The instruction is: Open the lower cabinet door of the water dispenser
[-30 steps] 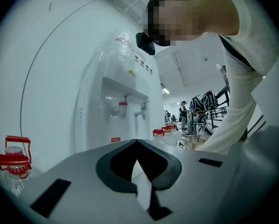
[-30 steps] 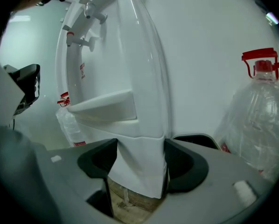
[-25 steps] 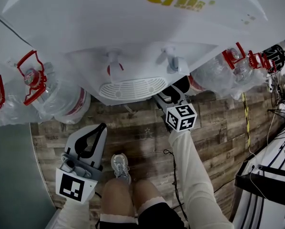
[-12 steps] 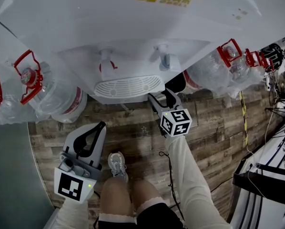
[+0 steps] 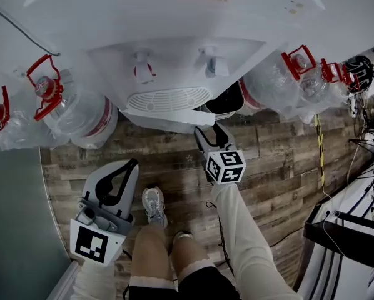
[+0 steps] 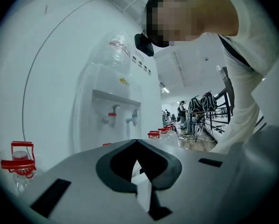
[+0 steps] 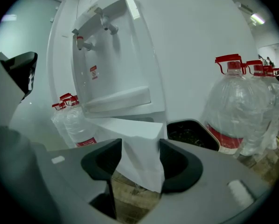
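The white water dispenser [image 5: 174, 36] stands ahead, its two taps above a drip tray. Its lower cabinet door [image 5: 174, 122] is swung out a little from the body. My right gripper [image 5: 209, 131] is at the door's free edge. In the right gripper view the door [image 7: 135, 129] fills the gap between the pads of the right gripper [image 7: 139, 146], whose jaws have just been closing onto that edge. My left gripper [image 5: 134, 164] hangs low at the left, away from the dispenser, shut with nothing in it. In its own view the left gripper's [image 6: 136, 141] tips meet.
Large water bottles with red caps stand on the plank floor at the left [image 5: 80, 120] and right [image 5: 281, 86] of the dispenser. A black tub [image 7: 191, 132] sits by its right foot. The person's legs and shoe [image 5: 154, 205] are below; cables [image 5: 368, 149] lie at the right.
My right gripper has drawn back from under the drip tray towards the person, and the door's edge has swung out with it. The left gripper has hardly shifted.
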